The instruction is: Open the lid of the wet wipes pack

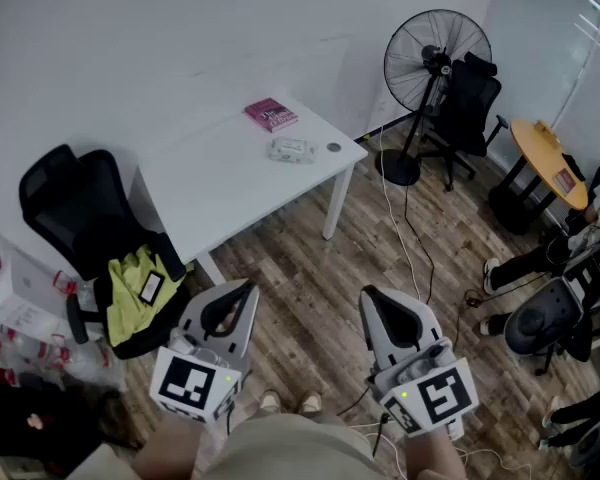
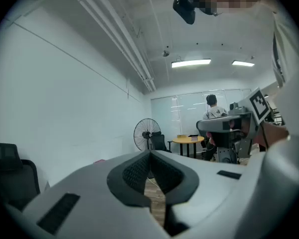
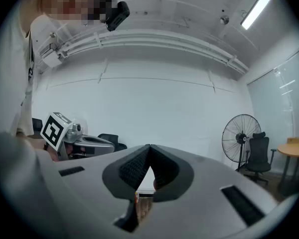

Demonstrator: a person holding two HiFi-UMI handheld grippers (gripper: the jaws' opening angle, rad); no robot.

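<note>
While the task's thing lies well apart from both tools, nothing is gripped: the left gripper [image 1: 246, 288] and the right gripper [image 1: 368, 294] are held level above the wooden floor [image 1: 310, 258], each with its jaws brought together and nothing between them. The wet wipes pack [image 1: 291, 149] is seen lying flat on the white surface [image 1: 210, 183], near one corner, just beside a pink box [image 1: 271, 115] and a small dark round thing [image 1: 333, 148]. Its lid cannot be made out at this range. The pack is judged to be light and soft-bodied, with a slick film skin, so it is likely to slide or be lifted when the lid is pulled. The stiffer lid's free lip is best taken by one pair of jaws, while the body is pinned by the other, pressed gently so that nothing is crushed.
</note>
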